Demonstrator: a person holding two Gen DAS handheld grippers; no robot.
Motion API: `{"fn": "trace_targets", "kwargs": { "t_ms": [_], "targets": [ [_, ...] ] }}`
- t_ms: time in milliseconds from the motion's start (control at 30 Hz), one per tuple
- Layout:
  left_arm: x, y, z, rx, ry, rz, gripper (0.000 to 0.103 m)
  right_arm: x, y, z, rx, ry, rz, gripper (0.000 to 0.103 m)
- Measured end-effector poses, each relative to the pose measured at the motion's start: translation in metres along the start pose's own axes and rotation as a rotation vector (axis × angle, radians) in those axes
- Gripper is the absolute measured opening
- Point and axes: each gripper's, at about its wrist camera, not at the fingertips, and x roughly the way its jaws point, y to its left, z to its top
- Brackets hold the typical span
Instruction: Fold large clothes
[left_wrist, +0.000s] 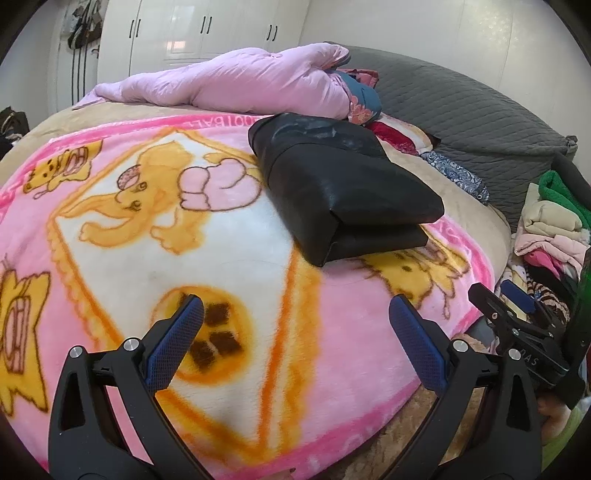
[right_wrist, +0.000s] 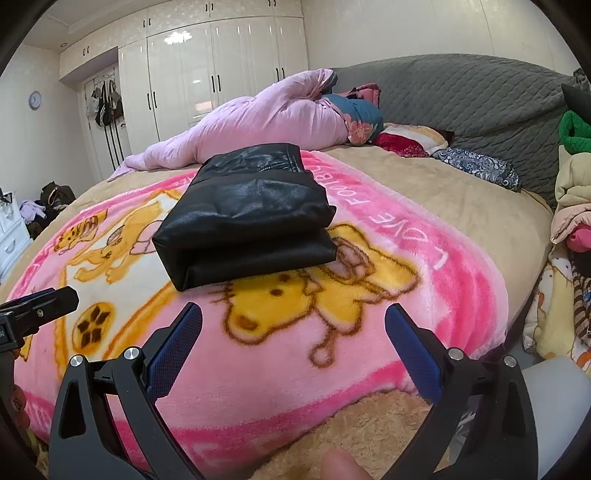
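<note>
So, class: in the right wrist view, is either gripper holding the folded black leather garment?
No. The folded black leather garment lies free on the cartoon blanket, with the right gripper open and short of it.

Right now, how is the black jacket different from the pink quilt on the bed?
The black jacket is folded into a neat, flat packet; the pink quilt lies bunched in a long lump. The jacket looks shiny like leather, while the quilt looks soft and matte. The jacket sits on the cartoon blanket, the quilt farther back by the headboard. Neither gripper touches either.
</note>
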Motion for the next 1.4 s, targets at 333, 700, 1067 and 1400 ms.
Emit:
{"fn": "trace_targets", "kwargs": {
  "t_ms": [333,700,1067,1400],
  "targets": [
    [-0.0036,-0.0006,0.0007,0.007,-0.01,0.005,0.094,-0.0012,-0.0026,0.0007,0.007,0.014,-0.006,0.099],
    [-0.0054,-0.0027,0.0015,0.012,0.002,0.015,0.094,-0.0048,-0.0018,0.0011,0.004,0.016,-0.001,0.099],
    [-0.0064,-0.0025,0.001,0.015,0.001,0.01,0.094,-0.0068,-0.0002,0.001,0.004,0.019,0.001,0.099],
    [-0.0072,-0.0025,-0.0001,0.019,0.001,0.015,0.094,-0.0083,0.0012,0.0006,0.002,0.017,0.001,0.099]
  ]
}}
